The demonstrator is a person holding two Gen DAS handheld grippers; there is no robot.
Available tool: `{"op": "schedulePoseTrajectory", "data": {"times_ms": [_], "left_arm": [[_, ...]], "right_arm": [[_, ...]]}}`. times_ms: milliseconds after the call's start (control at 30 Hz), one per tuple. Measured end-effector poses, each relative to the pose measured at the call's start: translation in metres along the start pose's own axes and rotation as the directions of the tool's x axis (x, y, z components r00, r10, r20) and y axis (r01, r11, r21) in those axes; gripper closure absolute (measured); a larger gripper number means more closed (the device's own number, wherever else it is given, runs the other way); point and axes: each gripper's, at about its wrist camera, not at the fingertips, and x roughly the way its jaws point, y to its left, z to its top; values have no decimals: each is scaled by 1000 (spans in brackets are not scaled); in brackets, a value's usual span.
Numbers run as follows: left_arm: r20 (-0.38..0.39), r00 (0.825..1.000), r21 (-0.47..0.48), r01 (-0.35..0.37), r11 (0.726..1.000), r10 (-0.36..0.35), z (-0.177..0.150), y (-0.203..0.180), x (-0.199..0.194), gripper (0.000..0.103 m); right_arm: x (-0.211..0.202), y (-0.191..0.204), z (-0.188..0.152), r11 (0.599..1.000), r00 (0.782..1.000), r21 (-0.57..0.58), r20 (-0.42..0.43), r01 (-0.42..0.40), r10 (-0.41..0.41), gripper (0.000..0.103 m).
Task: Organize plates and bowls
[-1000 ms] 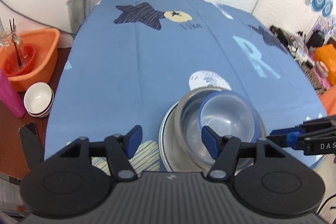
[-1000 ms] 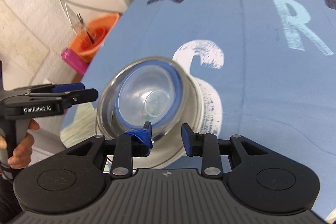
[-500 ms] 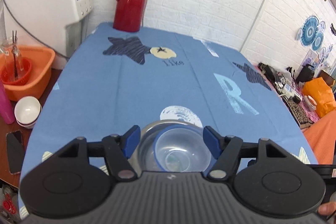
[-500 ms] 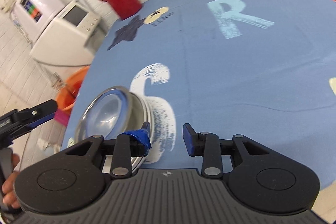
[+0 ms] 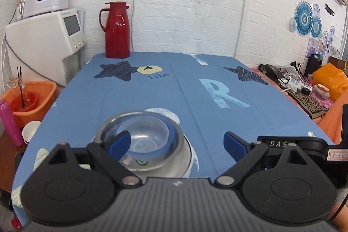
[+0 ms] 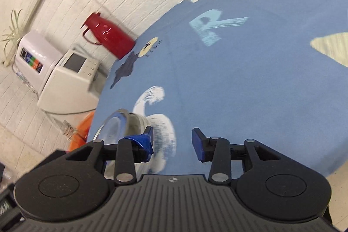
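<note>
left gripper [image 5: 177,140] spread, empty | right gripper [image 6: 173,141] spread, empty | bowl stack [image 5: 141,136] by left jaw | probably rigid, slippery; grip rim

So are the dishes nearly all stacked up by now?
Looks nearly done: a clear blue-rimmed bowl sits nested in a steel bowl on a white plate on the blue tablecloth. The left gripper and right gripper are open, holding nothing. No other dishes show on the cloth.
</note>
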Motion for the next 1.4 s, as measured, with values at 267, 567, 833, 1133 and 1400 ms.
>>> {"op": "schedulePoseTrajectory", "data": {"times_ms": [267,567,833,1133,1400], "left_arm": [[-19,999,57,-33,998,34,-51,-22,-25,10],[28,996,112,-88,990,85,-84,-33,-53,10],[15,989,126,-146,981,146,-94,-34,-46,10],[40,985,153,-172,973,168,-99,-37,-53,10],[39,982,141,-191,971,187,-98,-32,-51,10]], "right_arm": [[-32,-24,-34,999,999,3,28,40,-40,75],[-55,-14,-89,990,997,-125,31,68,-64,74],[-61,-10,-110,971,991,-203,59,126,-116,73],[-63,-4,-119,956,990,-259,70,136,-122,72],[-63,2,-124,937,982,-295,99,184,-162,72]]}}
